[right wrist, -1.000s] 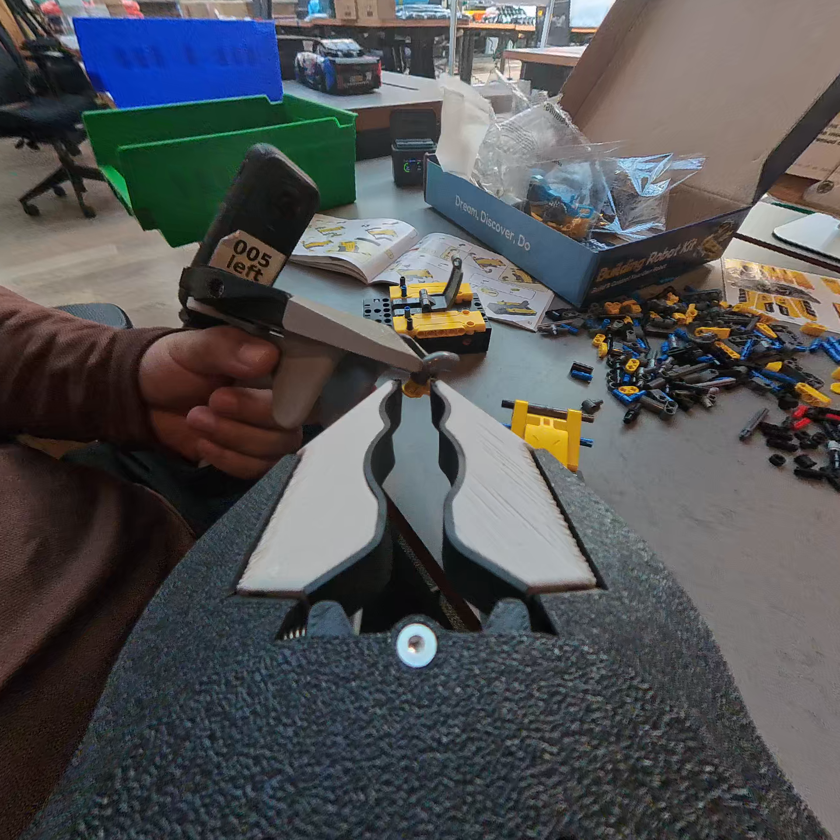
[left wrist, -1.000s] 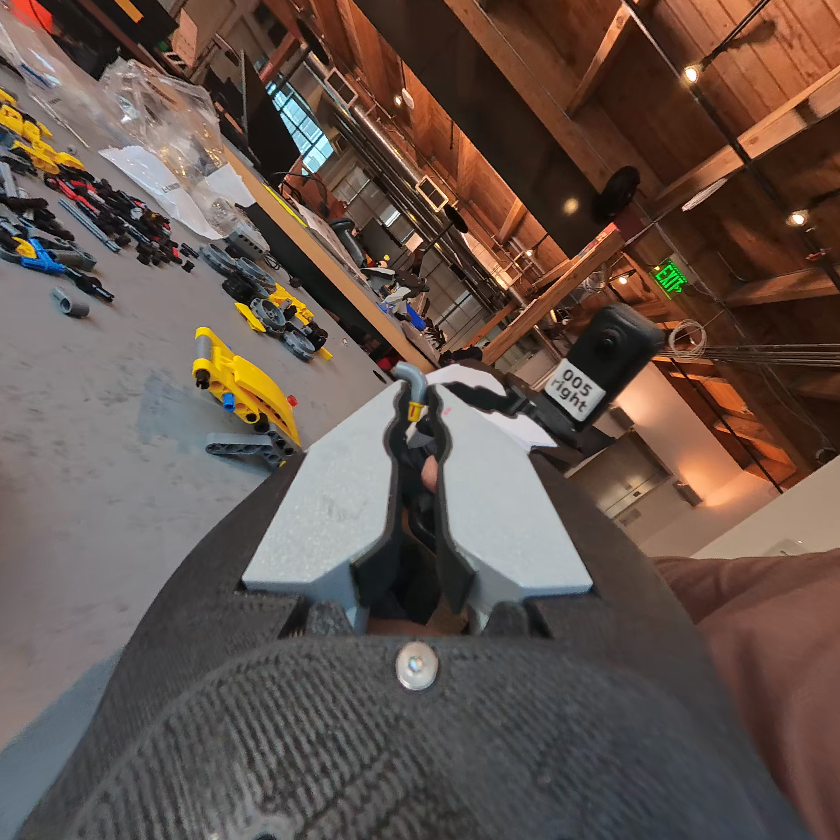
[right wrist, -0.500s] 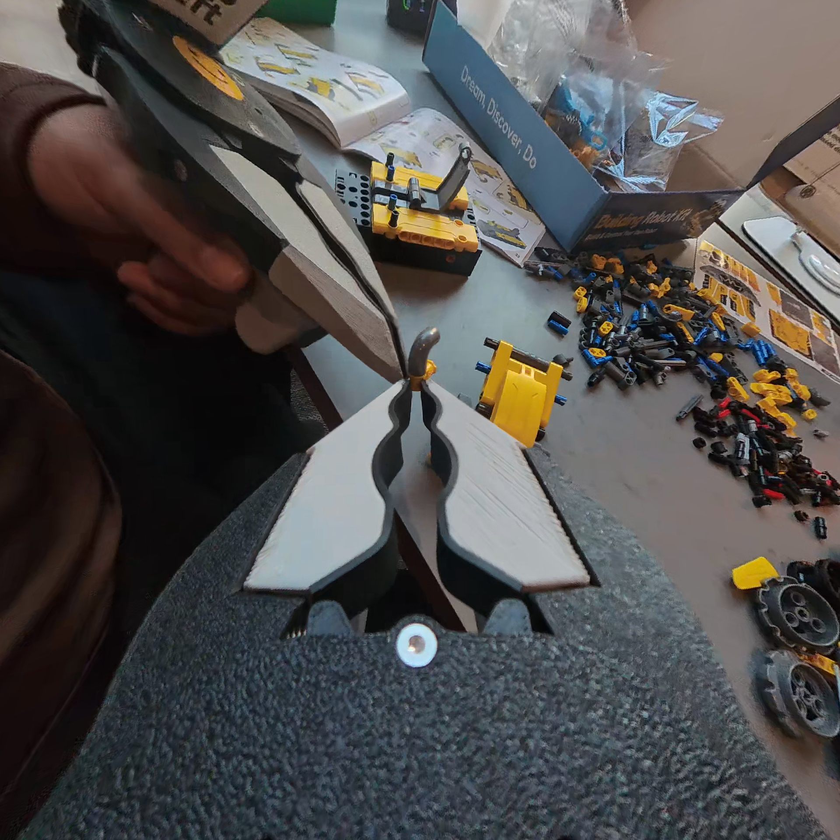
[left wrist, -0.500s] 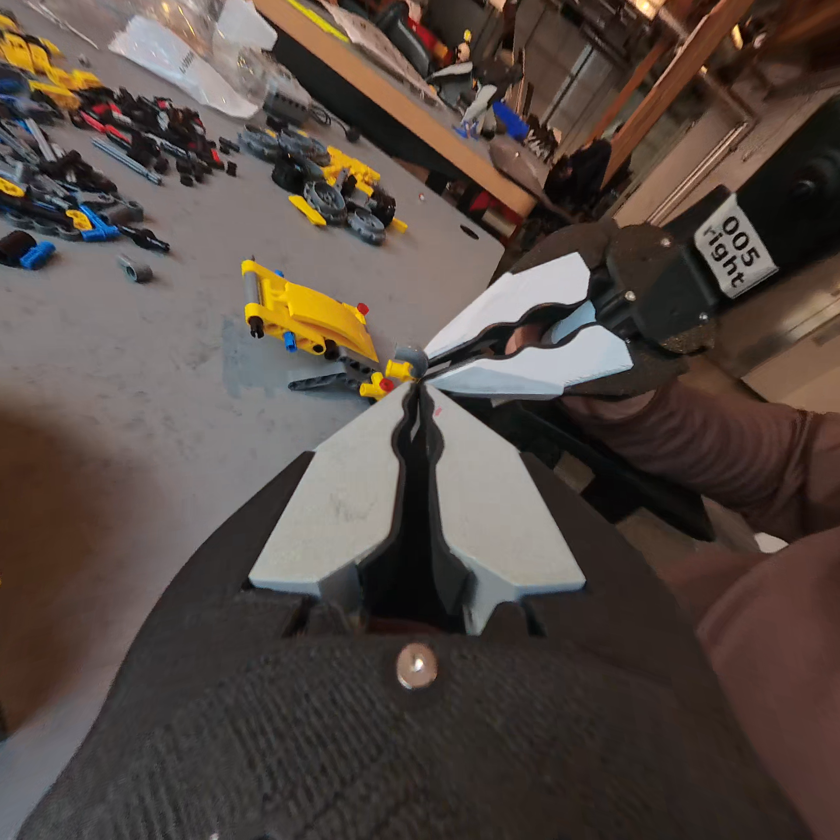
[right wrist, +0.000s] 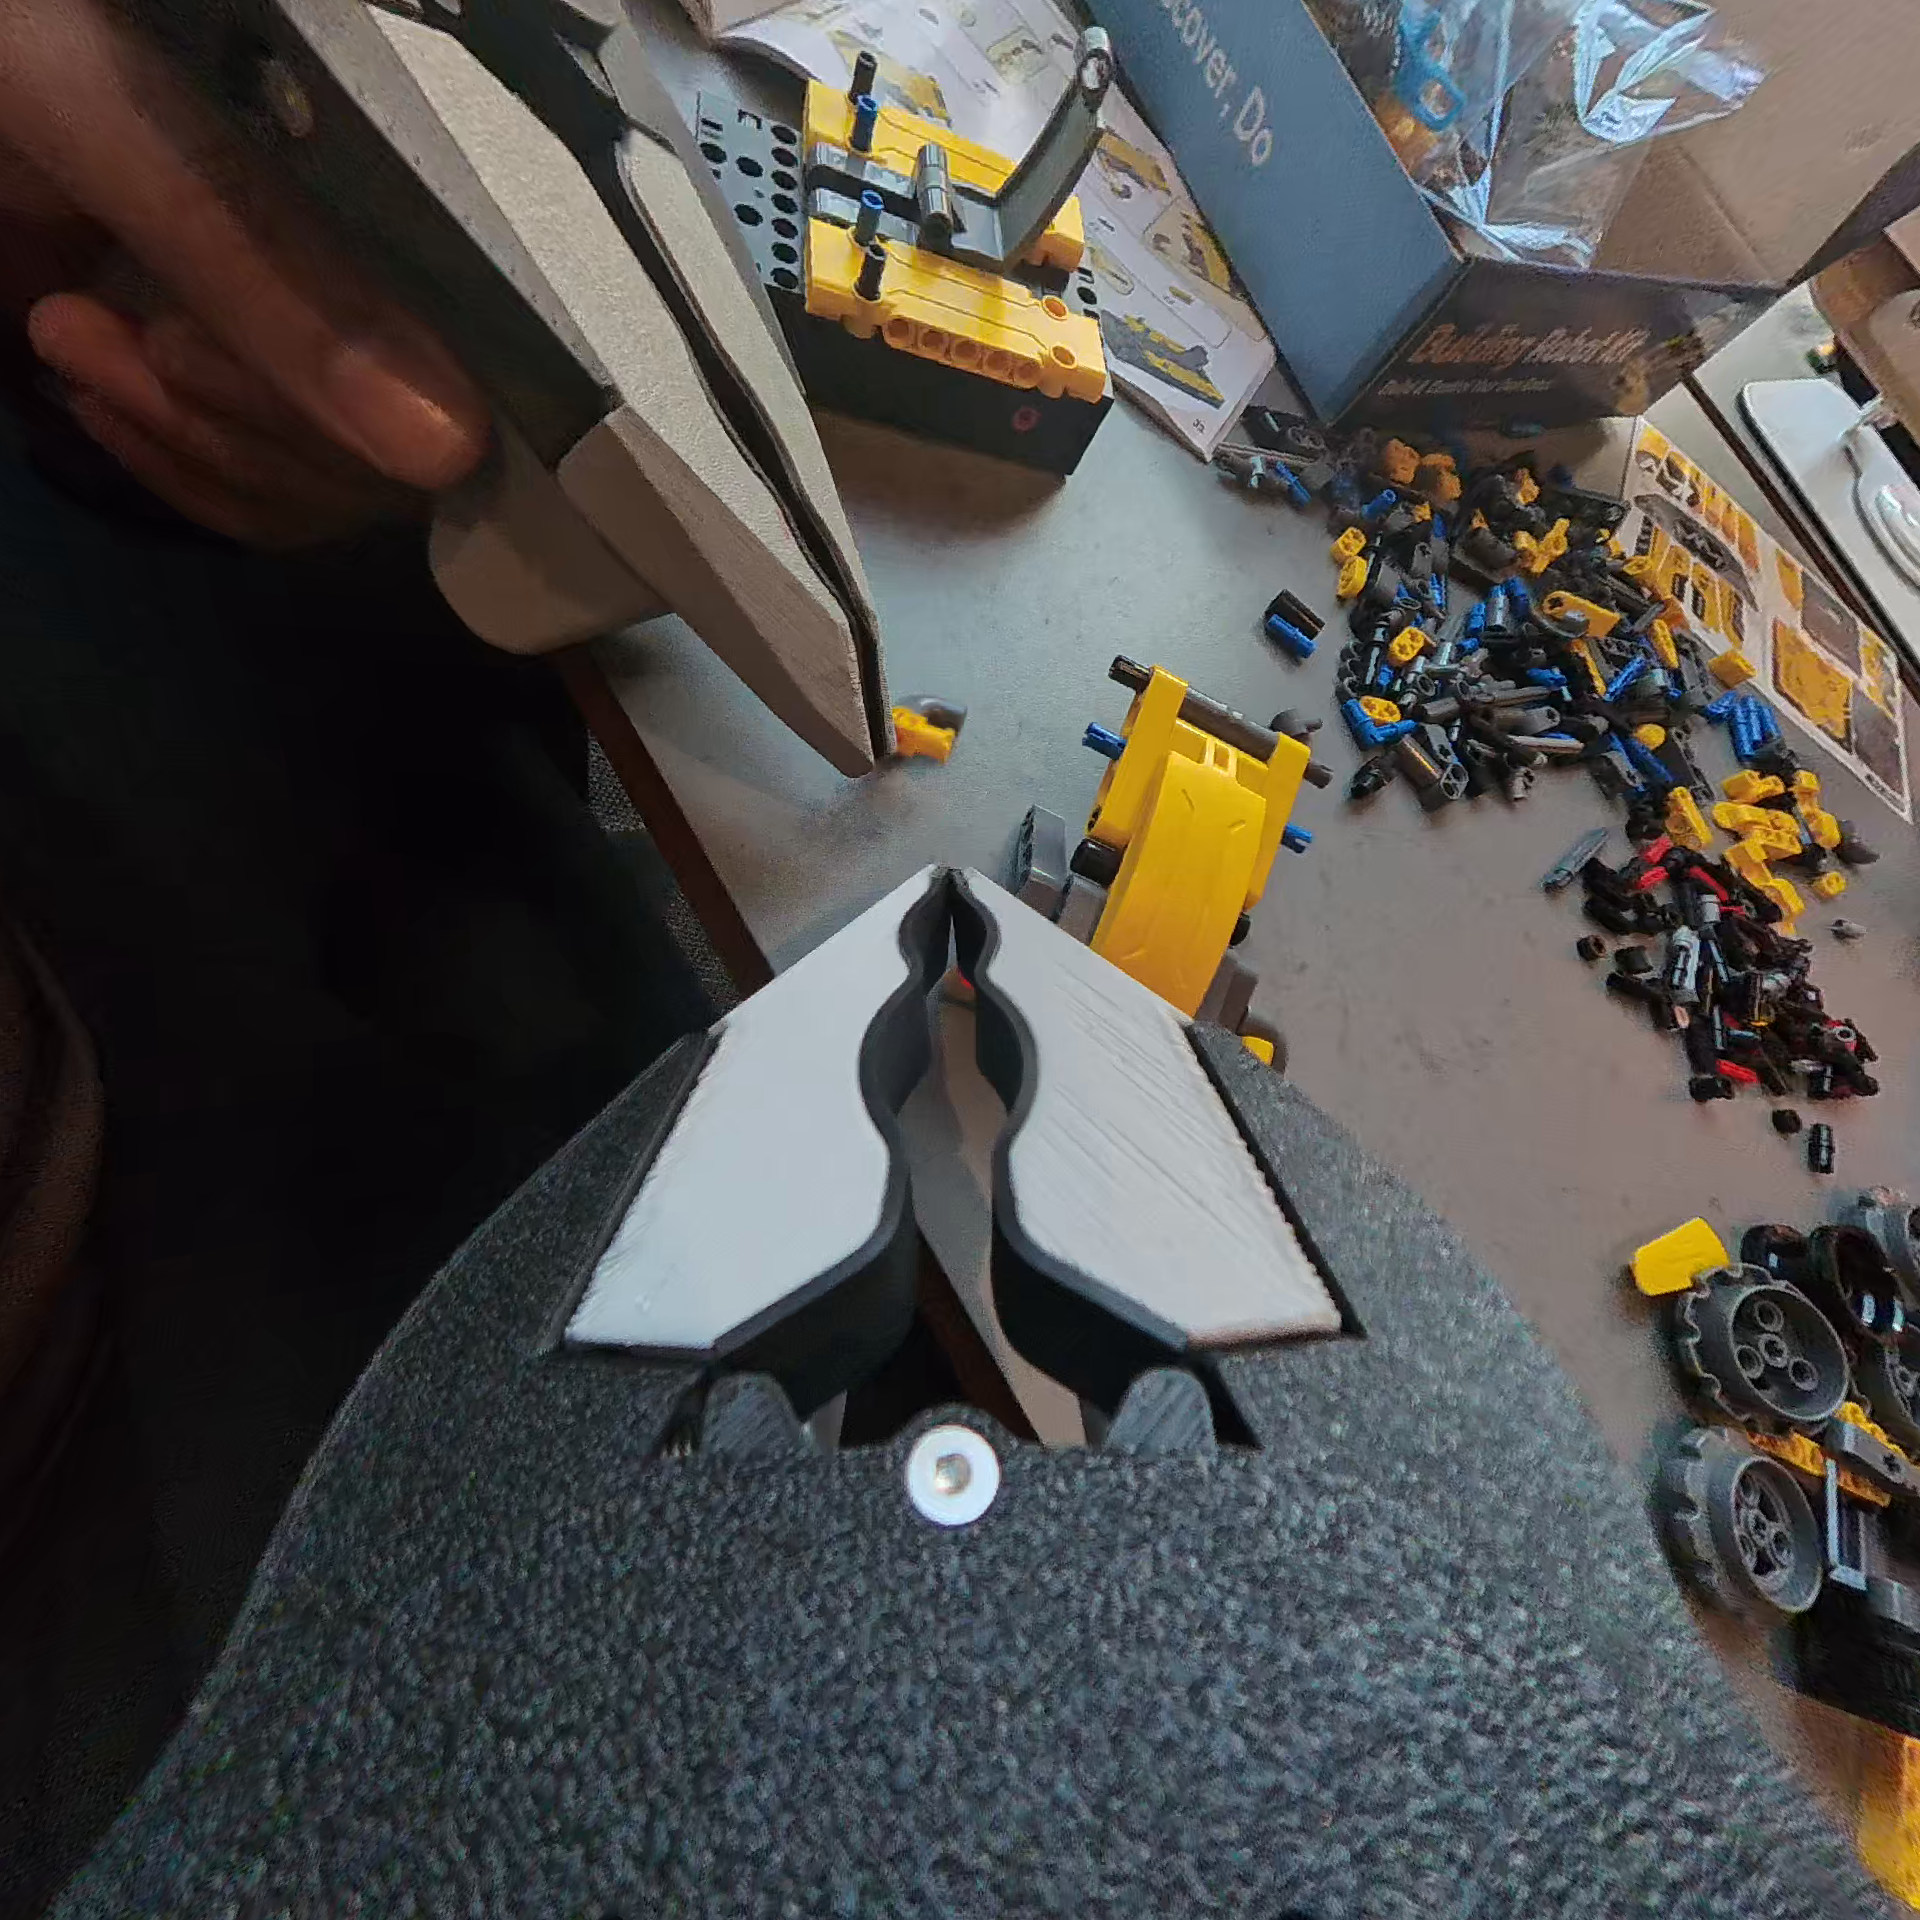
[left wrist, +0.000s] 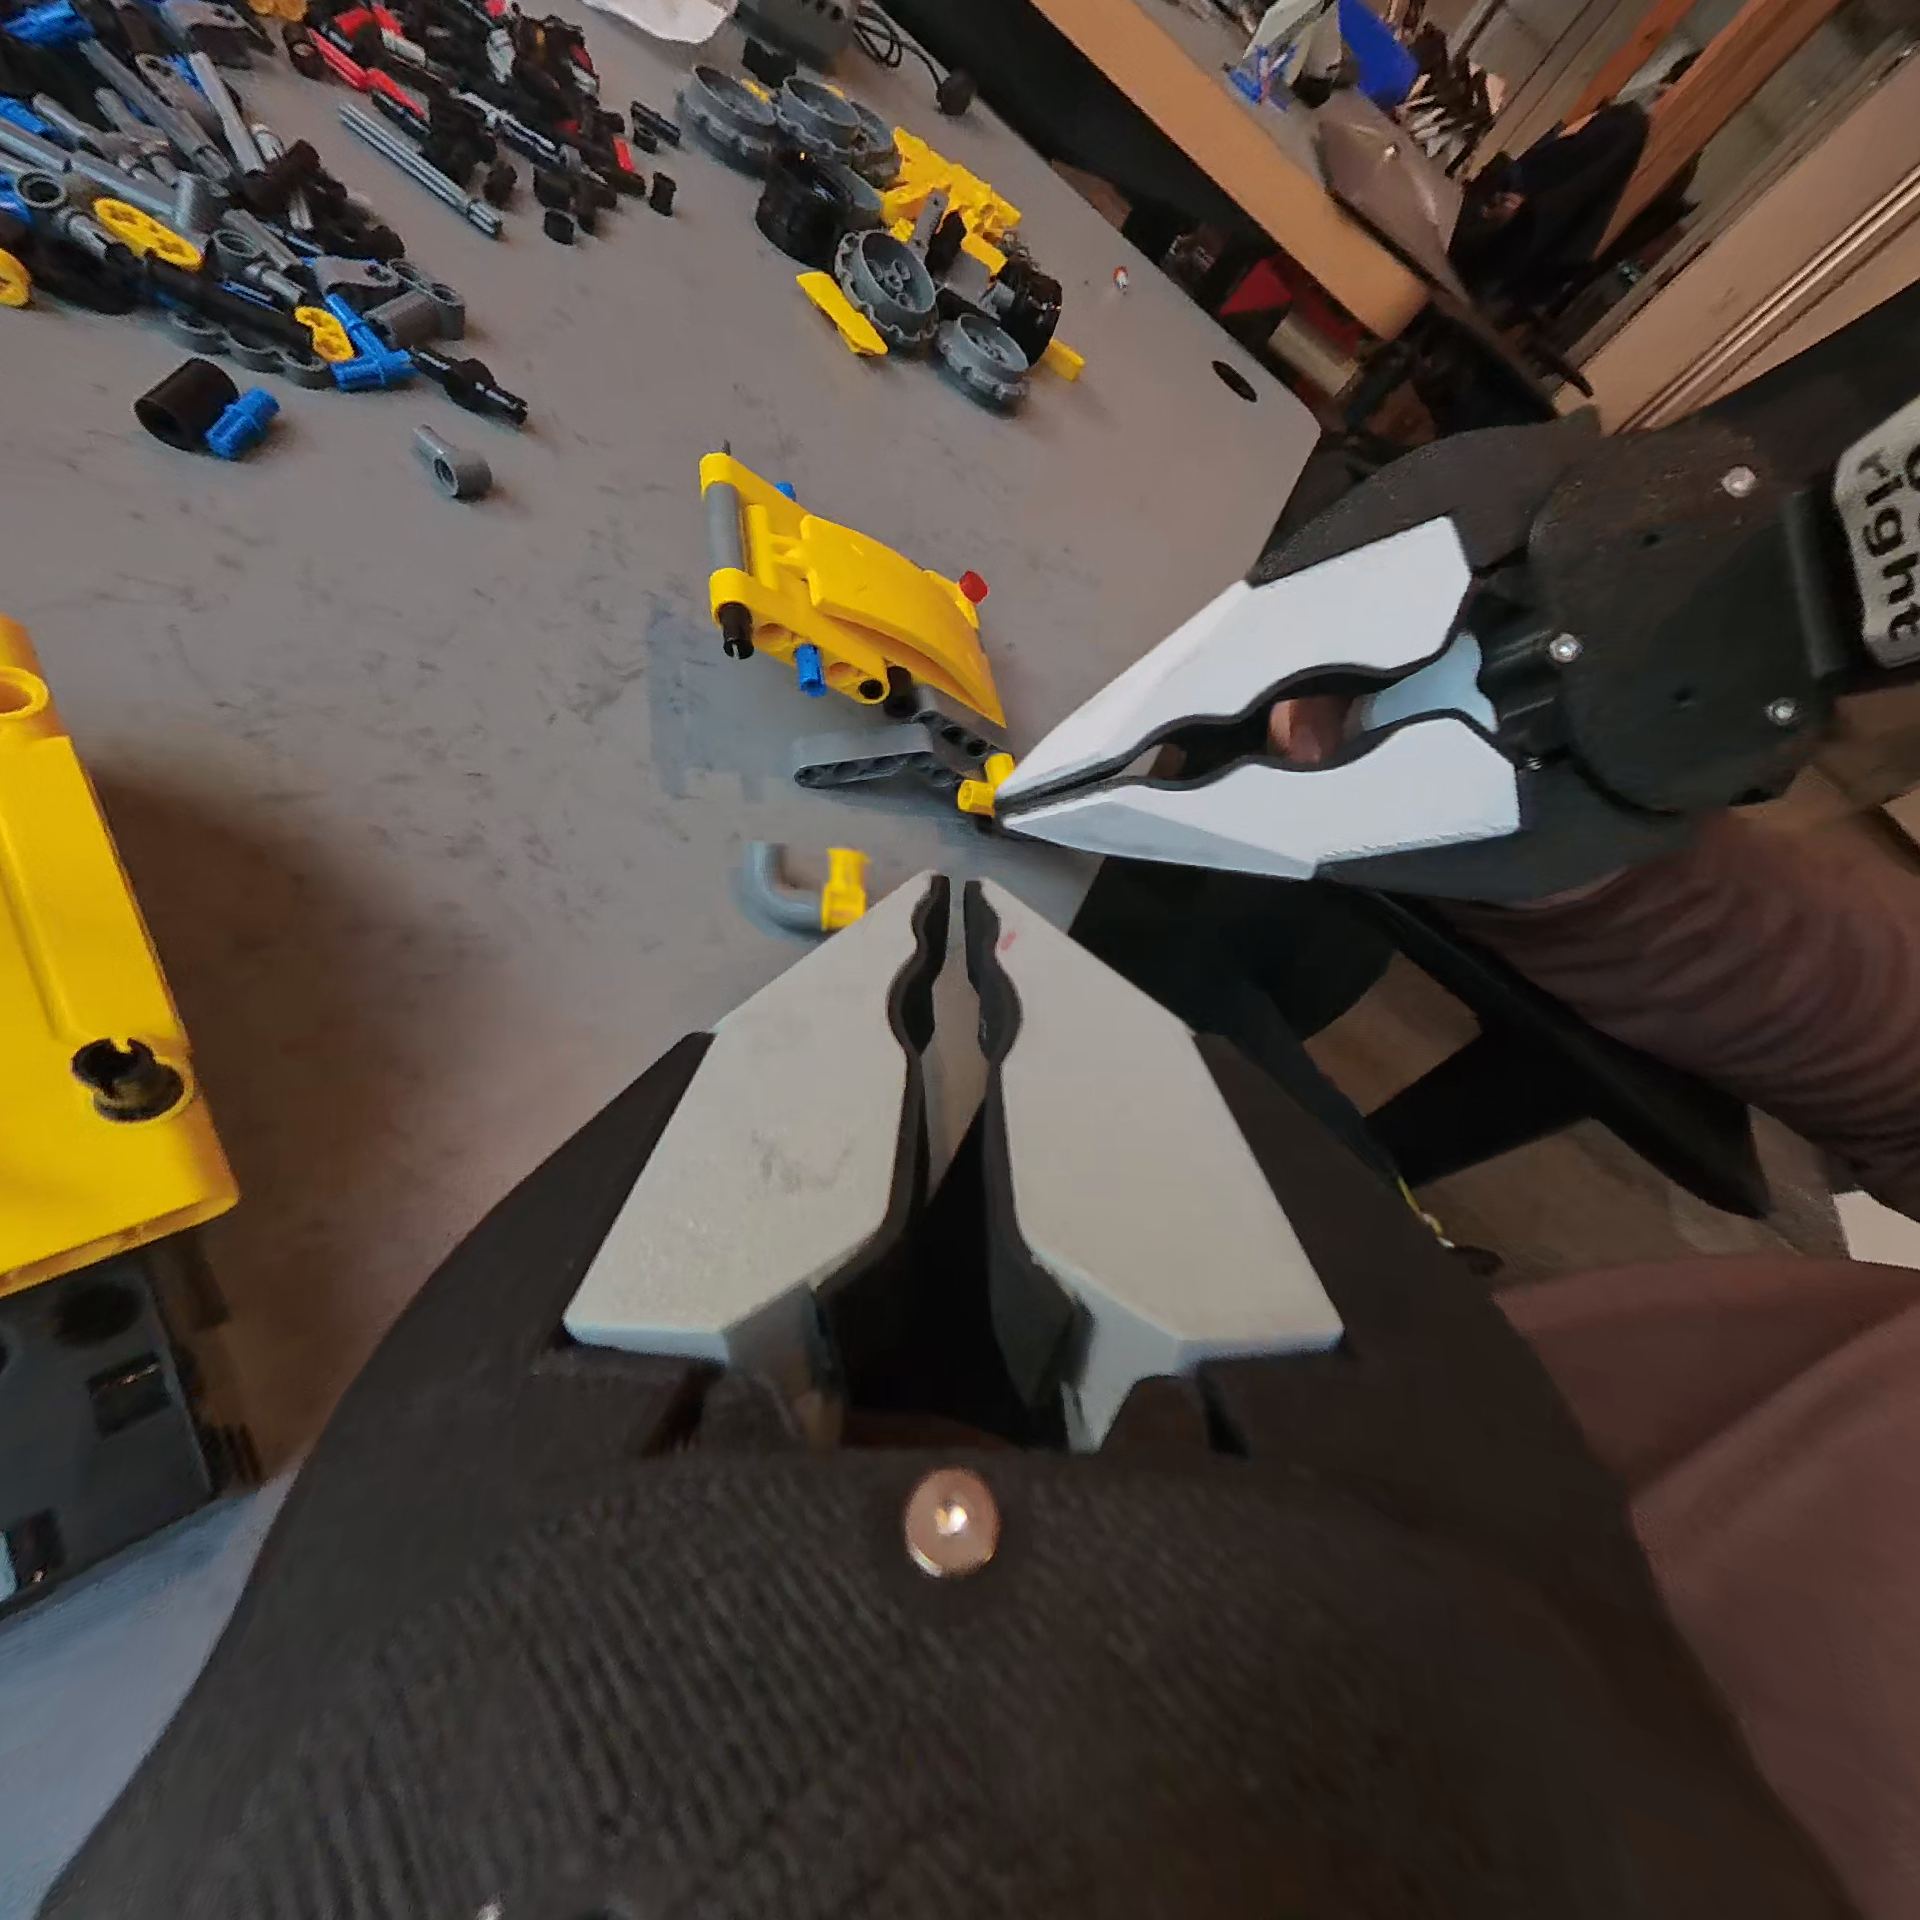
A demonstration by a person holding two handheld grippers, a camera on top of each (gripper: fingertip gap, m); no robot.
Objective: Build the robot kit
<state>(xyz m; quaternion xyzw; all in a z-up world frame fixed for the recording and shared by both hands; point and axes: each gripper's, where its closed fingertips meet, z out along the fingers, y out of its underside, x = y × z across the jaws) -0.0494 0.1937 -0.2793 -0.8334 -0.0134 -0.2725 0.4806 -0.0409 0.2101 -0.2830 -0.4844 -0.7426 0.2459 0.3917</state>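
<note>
Left gripper (left wrist: 956, 885) barely cracked, empty, grey elbow piece (left wrist: 774, 896) just past my tips; right gripper (left wrist: 1000, 806) closed at a yellow connector (left wrist: 980, 787), grip unclear. I'd move slowly, tiny parts skid

I note matt, grainy printed plastic on the left gripper (left wrist: 956, 894) fingers (left wrist: 790, 1143), with a textured black housing and one bright metal screw (left wrist: 951, 1522). The right gripper (right wrist: 951, 883) fingers (right wrist: 1122, 1143) show fine layer ridges. The counter (left wrist: 364, 727) is matt grey and scuffed. The yellow assembly (left wrist: 842, 613) is smooth, glossy plastic. The bags (right wrist: 1558, 125) are clear, crinkled film; the box (right wrist: 1340, 239) is matt card.
</note>
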